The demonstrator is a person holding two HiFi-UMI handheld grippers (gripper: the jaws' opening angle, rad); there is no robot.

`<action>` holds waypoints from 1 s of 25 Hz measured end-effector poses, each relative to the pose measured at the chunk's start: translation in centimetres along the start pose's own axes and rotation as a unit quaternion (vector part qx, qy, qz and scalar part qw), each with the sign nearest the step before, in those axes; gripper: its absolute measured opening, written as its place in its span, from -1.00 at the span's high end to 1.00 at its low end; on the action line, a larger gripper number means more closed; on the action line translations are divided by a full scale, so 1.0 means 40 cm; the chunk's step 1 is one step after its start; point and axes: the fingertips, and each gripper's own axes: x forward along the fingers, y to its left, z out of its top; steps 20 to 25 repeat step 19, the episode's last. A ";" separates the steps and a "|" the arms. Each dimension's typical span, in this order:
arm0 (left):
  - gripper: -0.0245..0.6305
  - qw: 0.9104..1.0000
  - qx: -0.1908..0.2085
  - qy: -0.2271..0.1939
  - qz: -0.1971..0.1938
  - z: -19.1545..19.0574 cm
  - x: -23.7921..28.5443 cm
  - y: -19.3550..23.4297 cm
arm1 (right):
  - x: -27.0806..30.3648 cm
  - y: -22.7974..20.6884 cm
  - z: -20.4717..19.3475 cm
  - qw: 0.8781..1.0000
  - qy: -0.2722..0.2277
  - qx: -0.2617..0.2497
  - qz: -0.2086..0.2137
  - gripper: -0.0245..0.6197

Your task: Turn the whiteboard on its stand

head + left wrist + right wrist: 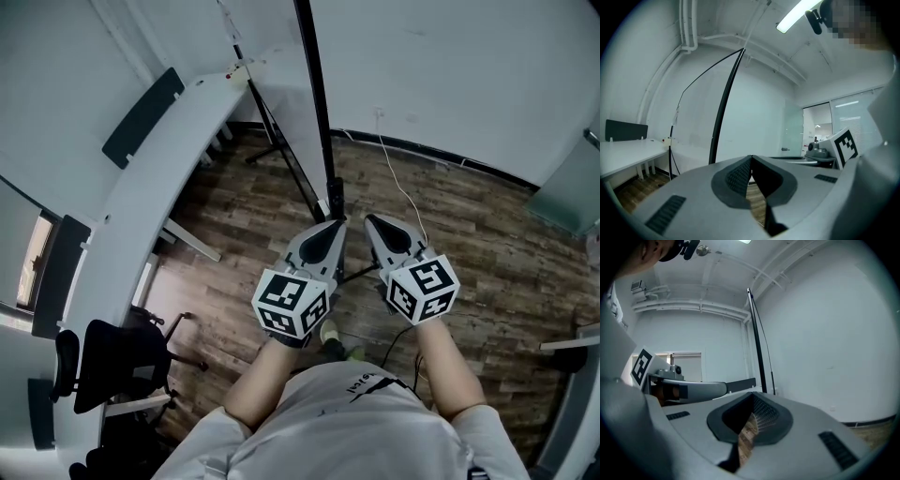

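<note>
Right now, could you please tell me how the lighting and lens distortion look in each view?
Head view: even, soft light, no glare, sharp; the whiteboard's thin black edge runs nearly straight. Left gripper view: fisheye bows that edge, the bright white ceiling strip light blows out, corners dark. Right gripper view: dark vignette, evenly lit wall.

Black-edged whiteboard [319,94], brown wood-grain floor [469,216]

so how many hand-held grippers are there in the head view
2. The left hand-held gripper is at centre, its tip close to the black upright bar. The right hand-held gripper sits just to its right. None look hidden.
</note>
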 end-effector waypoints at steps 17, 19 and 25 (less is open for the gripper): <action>0.89 1.000 -0.007 0.004 0.005 -0.019 0.007 0.003 | 0.009 0.004 -0.020 1.000 0.007 -0.009 0.005 0.88; 0.89 1.000 -0.008 0.003 0.006 -0.020 0.008 0.005 | 0.012 0.005 -0.021 1.000 0.007 -0.011 0.006 0.88; 0.89 1.000 -0.008 0.003 0.006 -0.020 0.008 0.005 | 0.012 0.005 -0.021 1.000 0.007 -0.011 0.006 0.88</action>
